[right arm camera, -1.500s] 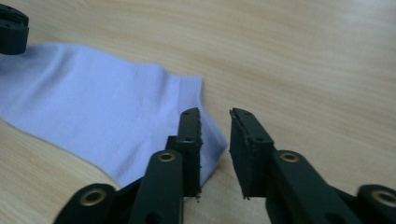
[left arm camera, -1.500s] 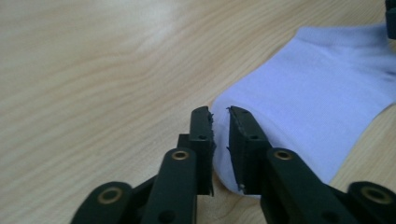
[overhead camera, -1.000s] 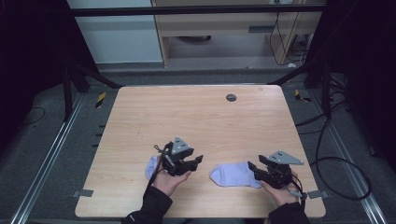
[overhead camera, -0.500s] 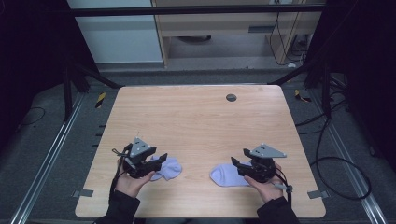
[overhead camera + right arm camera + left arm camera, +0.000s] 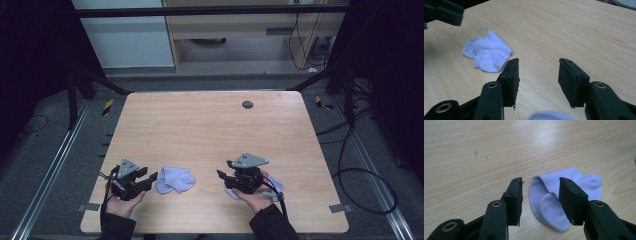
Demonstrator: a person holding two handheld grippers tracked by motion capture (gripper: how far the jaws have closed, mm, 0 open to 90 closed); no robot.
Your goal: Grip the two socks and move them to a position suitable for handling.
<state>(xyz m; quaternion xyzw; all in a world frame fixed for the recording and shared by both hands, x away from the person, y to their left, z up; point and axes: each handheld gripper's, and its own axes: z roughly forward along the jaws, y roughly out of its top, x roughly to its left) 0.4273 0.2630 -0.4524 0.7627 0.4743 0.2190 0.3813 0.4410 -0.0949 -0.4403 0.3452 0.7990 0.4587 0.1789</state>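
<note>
Both claws have just been narrowing on nothing: the left gripper (image 5: 148, 180) gapes beside one sock (image 5: 174, 179), lined up to pinch it, while the right gripper (image 5: 222, 176) hovers empty above the other sock (image 5: 274, 186) under that hand.

Black jaws, brass screws, grey three-cornered plates, dark sleeves.
</note>
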